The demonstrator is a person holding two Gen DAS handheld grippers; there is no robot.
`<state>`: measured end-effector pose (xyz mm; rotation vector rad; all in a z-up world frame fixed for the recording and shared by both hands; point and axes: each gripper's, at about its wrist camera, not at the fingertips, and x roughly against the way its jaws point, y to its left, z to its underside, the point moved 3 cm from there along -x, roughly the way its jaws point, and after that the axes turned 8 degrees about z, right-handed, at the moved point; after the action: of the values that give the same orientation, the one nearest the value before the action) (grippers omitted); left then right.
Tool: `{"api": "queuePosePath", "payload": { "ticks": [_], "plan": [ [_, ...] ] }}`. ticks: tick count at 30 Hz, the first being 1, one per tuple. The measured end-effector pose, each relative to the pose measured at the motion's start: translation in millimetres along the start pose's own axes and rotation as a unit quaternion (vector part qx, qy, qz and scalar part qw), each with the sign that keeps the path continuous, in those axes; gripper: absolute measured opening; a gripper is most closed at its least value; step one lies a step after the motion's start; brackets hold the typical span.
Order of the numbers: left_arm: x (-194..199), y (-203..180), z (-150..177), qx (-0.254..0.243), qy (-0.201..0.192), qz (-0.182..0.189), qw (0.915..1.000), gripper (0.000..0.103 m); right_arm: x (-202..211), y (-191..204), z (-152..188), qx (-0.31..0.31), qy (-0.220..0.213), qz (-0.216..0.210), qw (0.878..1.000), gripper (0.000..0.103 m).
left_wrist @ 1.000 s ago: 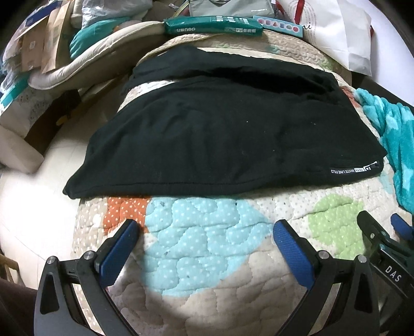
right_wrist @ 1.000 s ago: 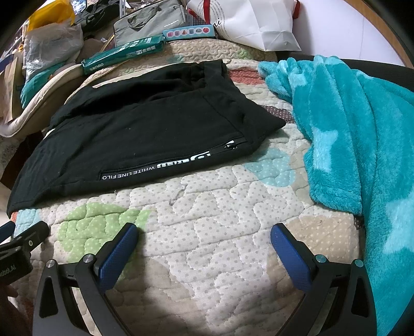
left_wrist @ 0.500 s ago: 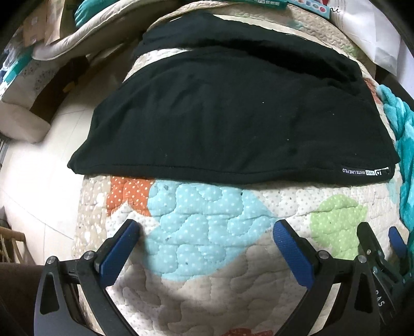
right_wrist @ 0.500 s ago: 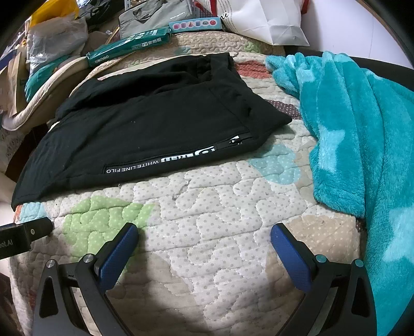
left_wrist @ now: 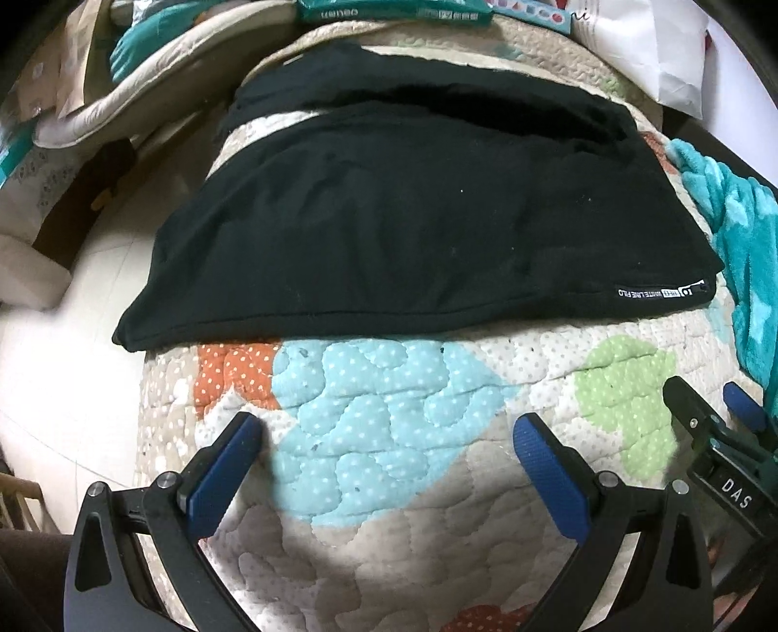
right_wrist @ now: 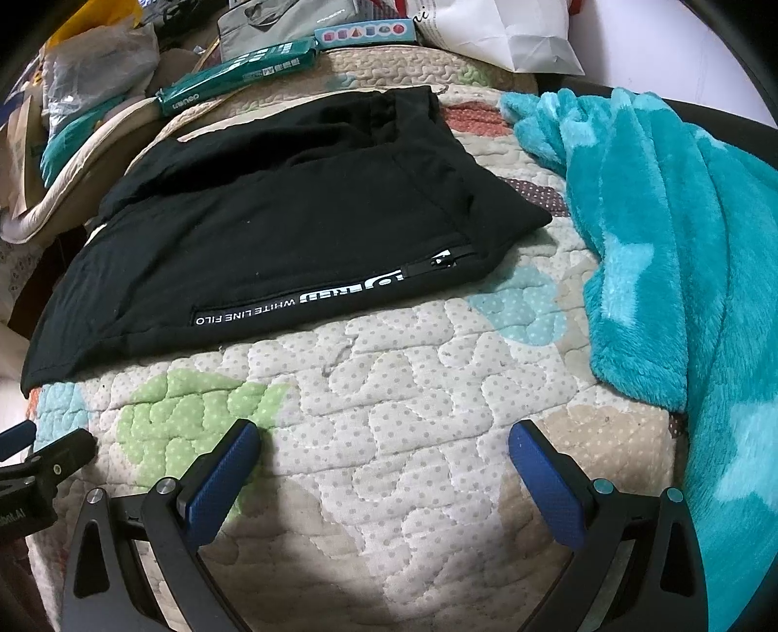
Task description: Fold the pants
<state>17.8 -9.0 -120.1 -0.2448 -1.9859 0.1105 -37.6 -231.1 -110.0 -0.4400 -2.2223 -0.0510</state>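
Observation:
Black pants (left_wrist: 413,228) lie folded flat across a quilted mat (left_wrist: 379,413), with a white "WHITE LINE FILO" label near their near right edge. They also show in the right wrist view (right_wrist: 272,233). My left gripper (left_wrist: 386,437) is open and empty, hovering over the mat short of the pants' near edge. My right gripper (right_wrist: 384,442) is open and empty, also short of the pants, to the right of the left one. The right gripper shows at the right edge of the left wrist view (left_wrist: 719,437).
A teal fleece blanket (right_wrist: 671,253) lies on the right of the mat. A green packet (right_wrist: 233,78), a grey bag (right_wrist: 287,19) and a white paper bag (right_wrist: 496,29) sit beyond the pants. Cushions and bags (left_wrist: 73,87) crowd the left, above pale floor (left_wrist: 63,350).
Both grippers stay open. The left wrist view dipped toward the mat, then rose back a little. The right gripper edged slightly forward. The pants have not moved.

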Motion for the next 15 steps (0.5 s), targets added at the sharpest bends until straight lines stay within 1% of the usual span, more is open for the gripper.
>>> {"api": "queuePosePath", "payload": {
  "ticks": [2, 8, 12, 15],
  "plan": [
    [0, -2, 0, 0.006, 0.007, -0.001, 1.0, 0.103, 0, 0, 1, 0.0, -0.001, 0.001, 1.0, 0.103],
    [-6, -8, -9, 0.03, 0.04, -0.021, 0.9985, 0.103, 1, 0, 1, 0.0, -0.007, 0.0, 1.0, 0.103],
    [-6, -7, -11, 0.034, 0.039, -0.022, 0.9984, 0.103, 1, 0, 2, -0.001, -0.007, 0.0, 1.0, 0.103],
    [-6, -8, -8, 0.024, 0.032, -0.02, 0.999, 0.103, 1, 0, 2, -0.001, -0.007, 0.0, 1.0, 0.103]
  ]
}}
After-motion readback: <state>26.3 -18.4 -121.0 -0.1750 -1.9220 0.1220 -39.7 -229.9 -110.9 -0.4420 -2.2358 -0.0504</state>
